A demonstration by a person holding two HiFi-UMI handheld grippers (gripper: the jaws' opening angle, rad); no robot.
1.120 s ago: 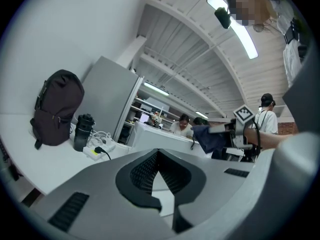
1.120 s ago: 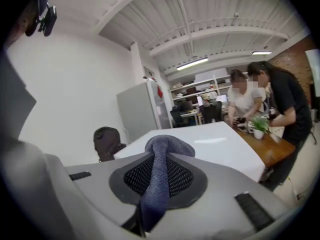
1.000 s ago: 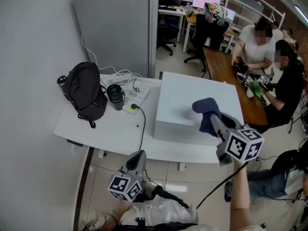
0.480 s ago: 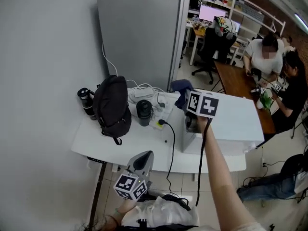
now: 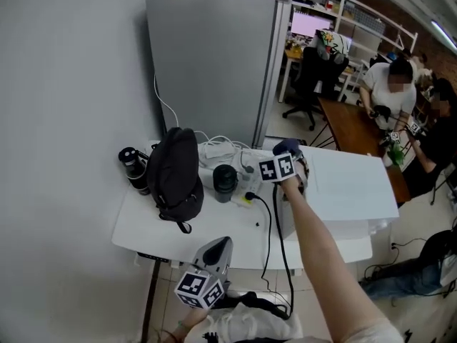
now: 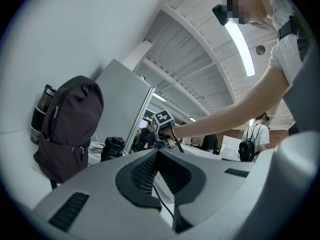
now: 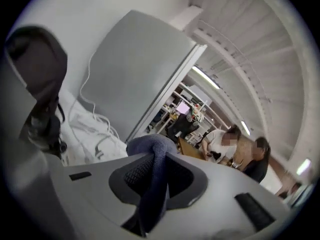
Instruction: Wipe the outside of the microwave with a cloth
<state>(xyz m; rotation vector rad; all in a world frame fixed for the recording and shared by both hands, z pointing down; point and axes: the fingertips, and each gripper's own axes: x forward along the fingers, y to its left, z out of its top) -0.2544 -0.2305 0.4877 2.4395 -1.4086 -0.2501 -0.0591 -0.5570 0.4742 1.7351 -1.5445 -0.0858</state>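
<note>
The microwave (image 5: 350, 188), a white box, stood at the right end of the white tabletop (image 5: 164, 227). The dark blue cloth (image 5: 287, 147) was at its upper left rear corner, where the top meets the left side. From the head view I could not tell whether the cloth was pressed to the casing or only just beside it. The right claw (image 5: 293, 157) was clamped on the cloth. In the right gripper view a fold ran down between the two jaws and bunched up over their tips.

The wiping step looked to be in hand, with the work apparently on the left side or top edge of the casing. The next move would call for pressing the bunched cloth flat to a face and drawing it along in steady strokes. The stroke would need to stay clear of the black power cord (image 5: 268, 224) trailing just left of the microwave.

The left claw (image 5: 221, 245) was held low at the near edge of the tabletop, well apart from the microwave. Its jaws were together and held nothing.

Further left stood a dark cup (image 5: 225, 183), a black backpack (image 5: 177, 177) and a bottle (image 5: 133, 166), with a grey partition (image 5: 214, 63) behind them.
</note>
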